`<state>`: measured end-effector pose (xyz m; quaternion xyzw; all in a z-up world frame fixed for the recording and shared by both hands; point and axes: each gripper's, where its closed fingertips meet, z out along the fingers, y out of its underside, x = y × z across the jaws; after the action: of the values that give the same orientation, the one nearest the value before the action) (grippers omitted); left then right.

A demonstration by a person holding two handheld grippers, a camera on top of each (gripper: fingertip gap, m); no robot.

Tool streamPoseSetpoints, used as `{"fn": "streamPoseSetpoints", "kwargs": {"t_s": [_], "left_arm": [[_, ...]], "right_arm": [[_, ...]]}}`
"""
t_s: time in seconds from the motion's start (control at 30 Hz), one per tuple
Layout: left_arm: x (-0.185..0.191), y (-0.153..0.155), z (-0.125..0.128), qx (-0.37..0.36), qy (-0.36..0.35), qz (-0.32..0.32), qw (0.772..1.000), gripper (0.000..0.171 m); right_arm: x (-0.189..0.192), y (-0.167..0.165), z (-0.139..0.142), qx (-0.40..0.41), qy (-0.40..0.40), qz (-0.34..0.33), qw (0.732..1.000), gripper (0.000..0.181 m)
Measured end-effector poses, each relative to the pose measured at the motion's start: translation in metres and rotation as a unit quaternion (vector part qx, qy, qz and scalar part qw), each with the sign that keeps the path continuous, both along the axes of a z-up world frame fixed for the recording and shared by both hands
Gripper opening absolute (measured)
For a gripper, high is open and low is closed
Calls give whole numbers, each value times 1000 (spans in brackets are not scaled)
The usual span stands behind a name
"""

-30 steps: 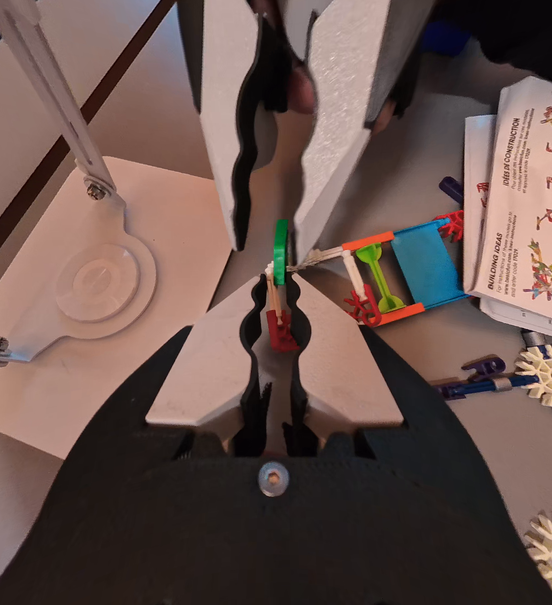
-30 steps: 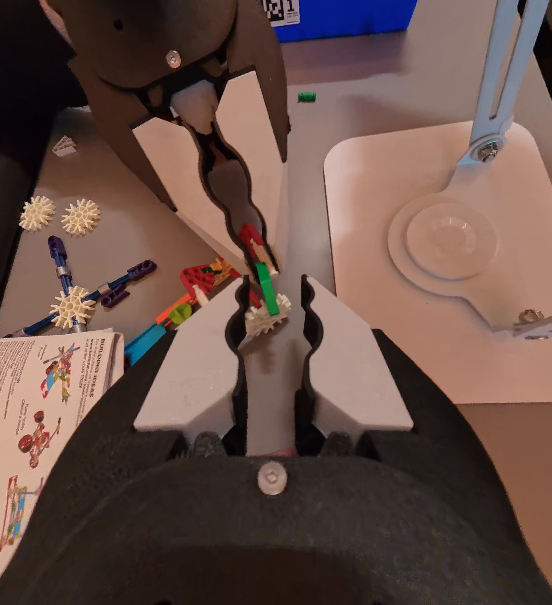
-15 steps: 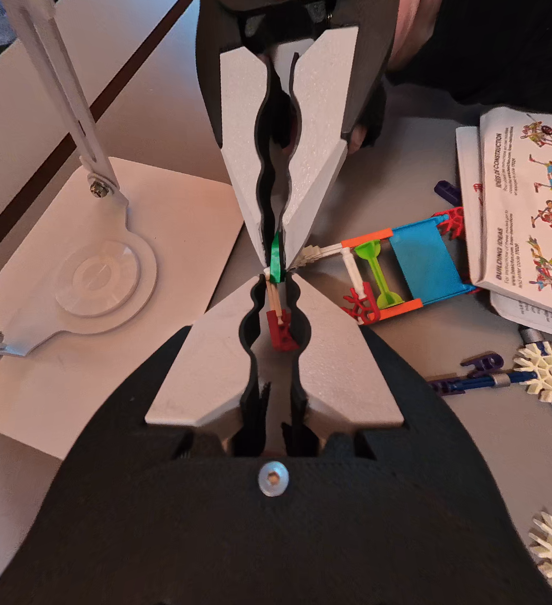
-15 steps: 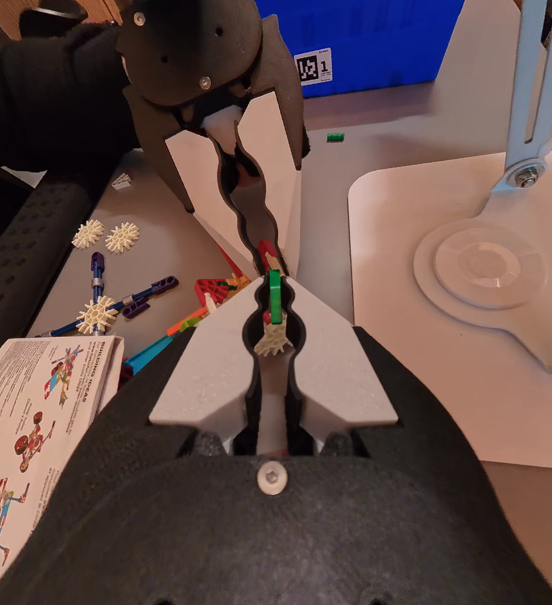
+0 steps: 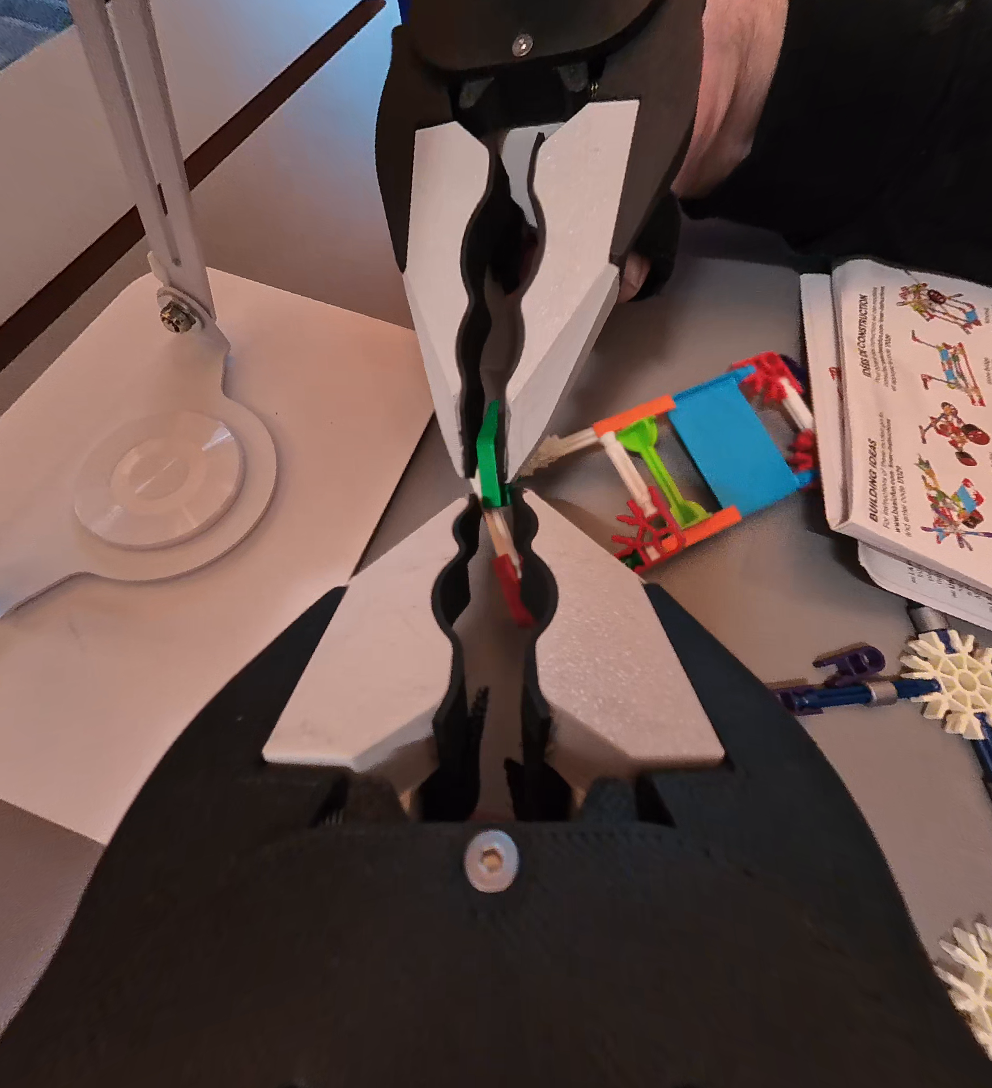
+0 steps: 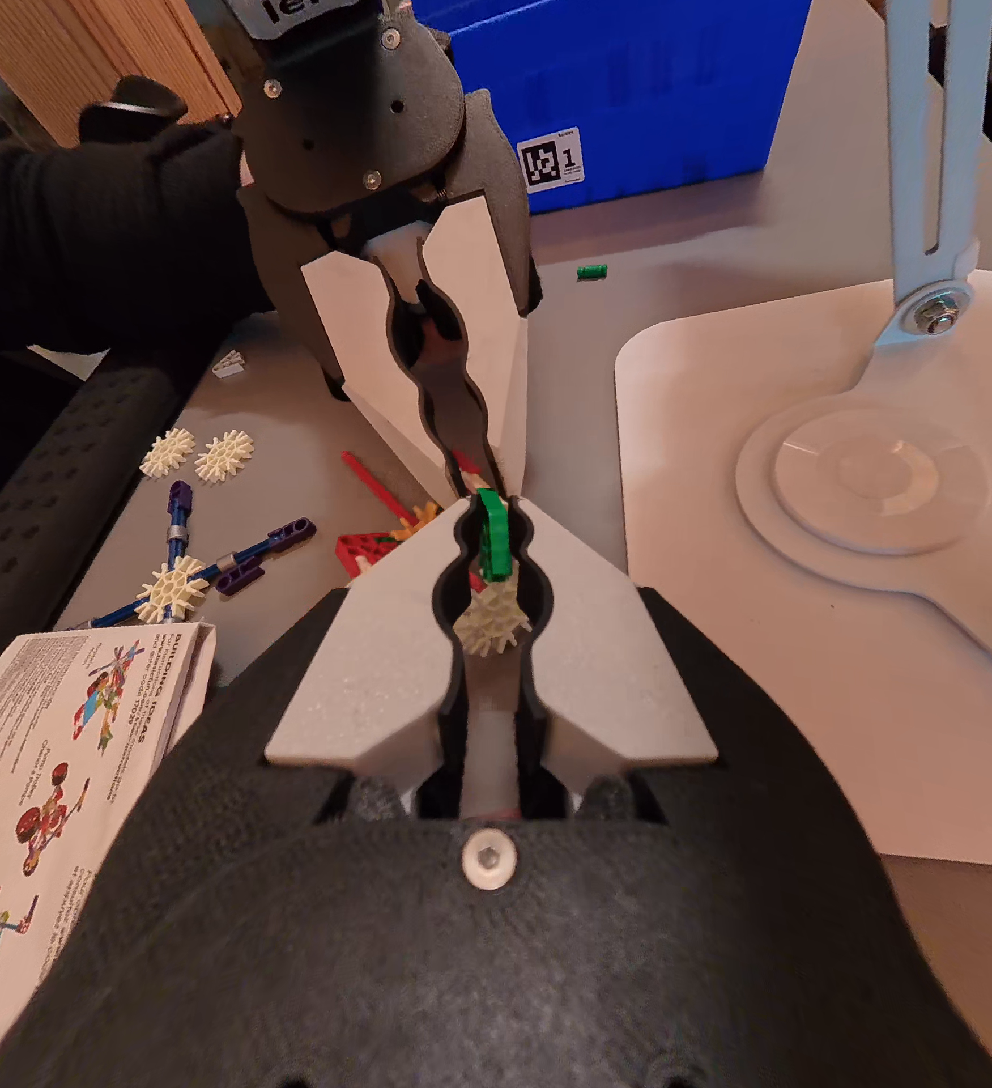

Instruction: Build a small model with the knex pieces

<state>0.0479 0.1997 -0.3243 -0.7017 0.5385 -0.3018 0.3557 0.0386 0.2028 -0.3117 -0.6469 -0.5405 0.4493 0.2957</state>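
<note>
Facing tip to tip over the grey table were two grippers. The left gripper had its jaws nearly together, pinching one short white rod that carried one red connector at its near end. The right gripper was likewise narrowed to a slit, clamped on one green connector, with one cream snowflake connector lodged in the wider hollow behind it. The green connector sat exactly where the two sets of tips met, joined to the far end of the white rod.

Counted on the table:
- one flat assembly with a blue panel, orange bars, a lime piece and red connectors, just right of the tips;
- one instruction booklet, beside that assembly;
- one cross of dark blue rods about a cream hub;
- two loose cream snowflake connectors, side by side;
- one loose red rod;
- one small green piece, well apart, near one blue bin;
- one white stand base with its upright arm.
</note>
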Motion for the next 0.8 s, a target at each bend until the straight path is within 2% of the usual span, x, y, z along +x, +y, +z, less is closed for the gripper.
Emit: {"fn": "streamPoseSetpoints", "kwargs": {"t_s": [0.23, 0.53, 0.8], "left_arm": [[3, -5, 2, 11, 5, -10, 1000, 7], [5, -16, 4, 24, 5, -21, 999, 6], [7, -26, 4, -2, -23, -15, 1000, 5]], "right_arm": [[3, -4, -2, 2, -8, 12, 1000, 13], [4, -19, 0, -30, 2, 55, 998, 6], [5, -28, -1, -16, -3, 86, 996, 4]]}}
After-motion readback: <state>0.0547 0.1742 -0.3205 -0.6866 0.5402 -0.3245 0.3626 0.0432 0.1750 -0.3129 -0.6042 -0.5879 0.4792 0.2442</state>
